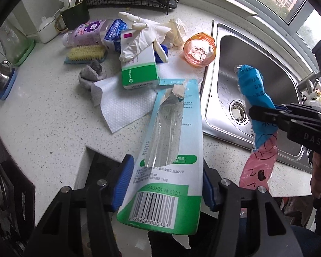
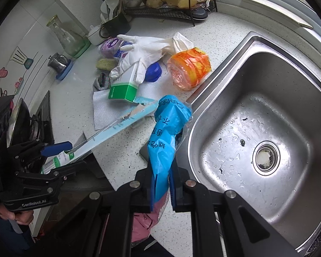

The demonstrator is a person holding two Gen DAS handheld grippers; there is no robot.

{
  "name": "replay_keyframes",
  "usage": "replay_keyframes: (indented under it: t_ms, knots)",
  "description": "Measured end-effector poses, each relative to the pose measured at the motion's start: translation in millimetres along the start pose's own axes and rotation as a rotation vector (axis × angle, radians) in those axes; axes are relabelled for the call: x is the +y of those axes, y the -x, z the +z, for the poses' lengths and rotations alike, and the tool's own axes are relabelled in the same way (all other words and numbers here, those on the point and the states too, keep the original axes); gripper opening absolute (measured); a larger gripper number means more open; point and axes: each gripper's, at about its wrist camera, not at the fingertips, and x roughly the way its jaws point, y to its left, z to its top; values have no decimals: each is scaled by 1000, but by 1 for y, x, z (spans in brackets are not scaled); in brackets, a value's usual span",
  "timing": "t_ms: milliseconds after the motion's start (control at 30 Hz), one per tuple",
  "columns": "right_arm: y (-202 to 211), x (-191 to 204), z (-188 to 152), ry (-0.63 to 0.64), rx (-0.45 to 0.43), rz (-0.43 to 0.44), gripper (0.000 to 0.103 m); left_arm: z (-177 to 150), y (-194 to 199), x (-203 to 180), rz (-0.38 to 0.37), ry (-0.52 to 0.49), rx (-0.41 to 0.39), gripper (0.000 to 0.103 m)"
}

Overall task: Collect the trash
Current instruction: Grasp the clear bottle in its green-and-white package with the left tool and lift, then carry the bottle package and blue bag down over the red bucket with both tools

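My left gripper (image 1: pixel 165 187) is shut on a torn green-and-white blister package (image 1: pixel 171 128) with a barcode, its blue pads (image 1: pixel 124 184) pressing the card's two edges. The package hangs above the counter's front edge. In the right wrist view the same package (image 2: pixel 109 128) slants up from the left gripper (image 2: pixel 64 156). My right gripper (image 2: pixel 161 186) is shut on a crumpled blue-and-pink plastic wrapper (image 2: pixel 167 128), held beside the sink. The left wrist view shows that wrapper (image 1: pixel 252 85) pinched in the right gripper (image 1: pixel 265 113).
On the white counter lie a green-and-white box (image 1: pixel 139 72), white gloves (image 1: pixel 143 36), a paper towel (image 1: pixel 122 107), an orange plastic cup (image 1: pixel 200 50), a grey rag (image 1: pixel 92 75), a brush (image 1: pixel 85 53) and a bottle (image 1: pixel 85 34). The steel sink (image 2: pixel 256 107) is on the right, the stove (image 1: pixel 6 182) on the left.
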Motion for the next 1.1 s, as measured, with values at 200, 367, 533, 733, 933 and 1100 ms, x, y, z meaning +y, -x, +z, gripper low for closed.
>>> replay_keyframes:
  t_ms: [200,367,533,733,933,1100]
  knots:
    - [4,11,-2,17,0,4,10,-15,23,-1,-4,-6,-24,56]
    - [9,24,-8,23,-17,0,10,-29,45,1,-14,-15,-49,56]
    - [15,40,-17,20,-33,-13,10,-47,63,9,-11,-32,-73,56]
    - [25,69,-36,8,-58,-40,10,-73,85,22,-31,-65,-104,56]
    - [35,103,-65,-26,-88,-79,10,-109,105,37,-59,-106,-136,56]
    - [35,126,-95,-67,-99,-118,10,-146,121,48,-66,-155,-139,56]
